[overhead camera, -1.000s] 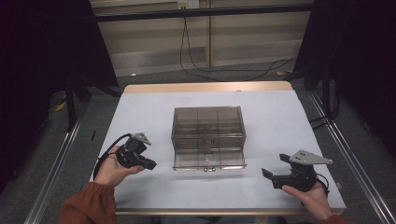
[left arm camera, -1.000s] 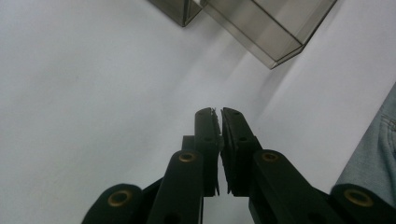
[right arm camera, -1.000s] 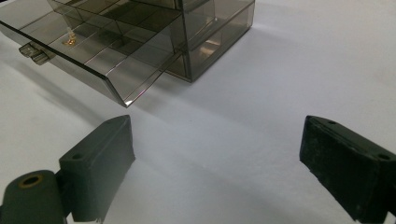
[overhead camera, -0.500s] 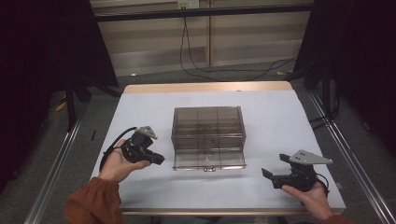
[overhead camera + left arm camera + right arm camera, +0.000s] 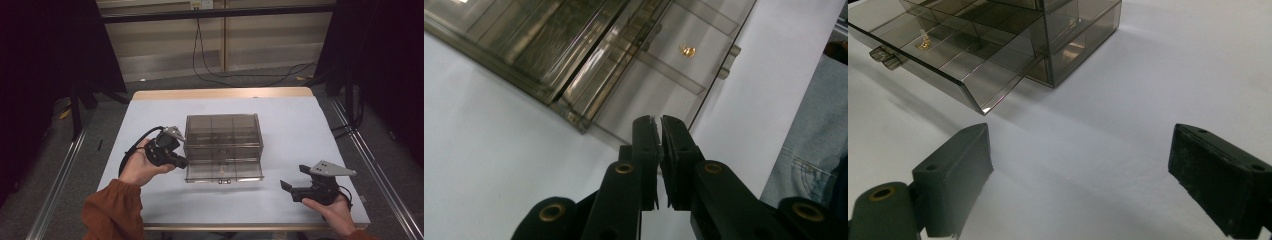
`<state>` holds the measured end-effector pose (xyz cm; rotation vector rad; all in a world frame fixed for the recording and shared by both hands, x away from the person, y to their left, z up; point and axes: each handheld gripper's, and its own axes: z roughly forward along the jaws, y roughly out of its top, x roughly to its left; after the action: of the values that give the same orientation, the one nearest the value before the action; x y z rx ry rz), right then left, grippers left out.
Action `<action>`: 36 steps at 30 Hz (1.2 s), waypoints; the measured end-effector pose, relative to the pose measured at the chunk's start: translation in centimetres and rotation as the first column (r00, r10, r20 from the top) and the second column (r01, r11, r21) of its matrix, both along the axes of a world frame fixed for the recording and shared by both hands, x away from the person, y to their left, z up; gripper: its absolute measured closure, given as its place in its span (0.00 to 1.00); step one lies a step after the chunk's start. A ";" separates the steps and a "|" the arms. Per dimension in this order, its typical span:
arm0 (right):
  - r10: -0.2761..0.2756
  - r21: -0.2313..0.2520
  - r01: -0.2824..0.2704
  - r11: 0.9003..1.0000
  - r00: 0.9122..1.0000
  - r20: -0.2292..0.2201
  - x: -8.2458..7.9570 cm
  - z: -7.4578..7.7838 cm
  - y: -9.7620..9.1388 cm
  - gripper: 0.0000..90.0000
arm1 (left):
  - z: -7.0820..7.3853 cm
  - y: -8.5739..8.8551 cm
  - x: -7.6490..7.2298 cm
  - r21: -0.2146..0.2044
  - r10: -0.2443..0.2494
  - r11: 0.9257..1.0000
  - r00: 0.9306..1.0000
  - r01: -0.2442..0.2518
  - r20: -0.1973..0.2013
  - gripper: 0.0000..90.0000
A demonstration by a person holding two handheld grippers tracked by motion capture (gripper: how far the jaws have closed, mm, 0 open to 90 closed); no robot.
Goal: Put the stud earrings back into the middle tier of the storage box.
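White table [image 5: 300,130] lies bare beyond drawer box [image 5: 223,131], left gripper [image 5: 181,162] beside it.

Smoky clear drawer box [image 5: 223,142], bottom drawer [image 5: 223,172] pulled out.

Stood mid-table [image 5: 300,125]: drawer box [image 5: 223,135], bottom drawer [image 5: 223,172] pulled forward, small brass piece [image 5: 687,50] inside. Flanked by left hand-held gripper [image 5: 181,162] touching its left side, right hand-held gripper [image 5: 286,189] front-right, apart.

smoky clear drawer box [image 5: 223,145], white table [image 5: 300,130], black tools.
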<state>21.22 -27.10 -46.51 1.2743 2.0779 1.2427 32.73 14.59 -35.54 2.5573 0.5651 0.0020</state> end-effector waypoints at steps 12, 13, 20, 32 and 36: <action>-0.002 0.001 0.002 1.000 1.000 -0.002 -0.1 0.0 0.0 0.11 | 0.7 -4.1 0.0 0.044 -0.060 0.997 0.998 0.060 0.009 0.95; -0.002 0.001 0.002 1.000 1.000 -0.001 -0.1 0.0 0.0 0.11 | 0.7 -4.5 0.1 0.048 -0.070 0.996 0.998 0.069 0.007 0.95; 0.003 0.000 -0.003 1.000 1.000 0.001 -0.1 0.0 0.0 0.11 | 0.1 -6.8 0.5 0.078 -0.100 0.992 0.995 0.101 -0.011 0.95; 0.005 0.000 -0.005 1.000 1.000 -0.003 -0.1 0.0 0.0 0.11 | -2.2 -10.7 1.0 0.127 -0.140 0.981 0.989 0.146 -0.051 0.95; 0.007 0.004 -0.007 1.000 1.000 -0.007 -0.1 0.0 0.0 0.11 | -2.8 -11.7 1.1 0.146 -0.141 0.978 0.988 0.149 -0.063 0.95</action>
<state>21.11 -27.13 -46.48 1.2763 2.0874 1.2479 33.80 2.86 -38.30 2.7478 0.4101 -0.0766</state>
